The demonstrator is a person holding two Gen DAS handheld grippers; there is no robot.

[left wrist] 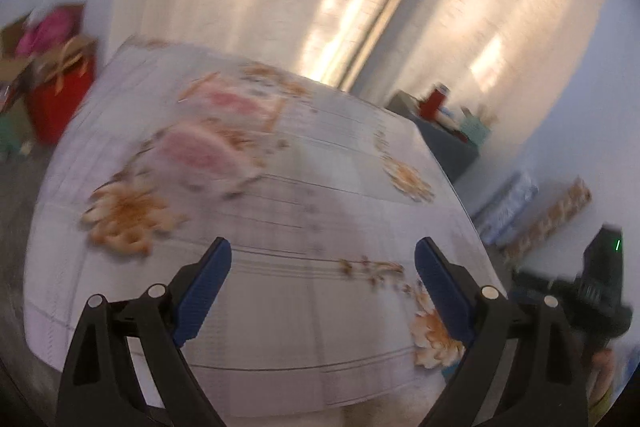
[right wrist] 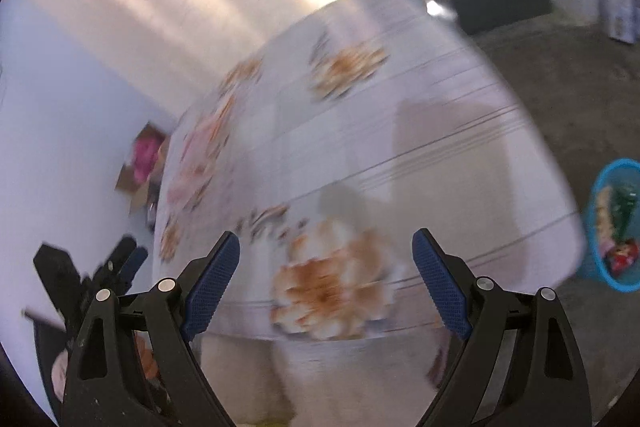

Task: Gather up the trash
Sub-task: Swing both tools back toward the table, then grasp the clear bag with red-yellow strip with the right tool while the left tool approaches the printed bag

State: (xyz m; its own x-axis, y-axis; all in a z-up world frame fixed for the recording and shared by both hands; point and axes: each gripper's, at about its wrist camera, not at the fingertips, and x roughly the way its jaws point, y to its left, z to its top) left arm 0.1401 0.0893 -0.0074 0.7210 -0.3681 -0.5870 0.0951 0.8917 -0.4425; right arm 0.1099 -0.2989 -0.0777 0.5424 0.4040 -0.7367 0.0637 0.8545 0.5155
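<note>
1. Grippers: my left gripper (left wrist: 323, 259) and my right gripper (right wrist: 326, 251) both stand spread wide, nothing between the blue pads (left wrist: 204, 291), nothing pinched

2. Both views are smeared, so small detail is unreliable

3. Both tools point down over the table (left wrist: 280, 307), which wears a pale cloth printed with orange flowers. I can make out no loose trash on it; the pinkish patches (left wrist: 208, 131) at the far end may be print or objects, I cannot tell

4. Trash so far: a blue basket (right wrist: 614, 223) sits on the floor just beside the table's edge, on my right, with wrappers or packets in it (red, green, pale). It looks part full

5. Judgement: late in the task or between pickups; the tabletop needs another look once the view is sharp

6. Risks from here:
- mistaking a printed flower for litter and clamping the cloth, which would drag it off the table
- the two tools are near each other (the right one shows at the edge of the left view (left wrist: 600, 287)), so a careless swing could knock them together
- the basket sits low and off to the side; a late release would drop trash on the floor (right wrist: 540, 75)
</note>
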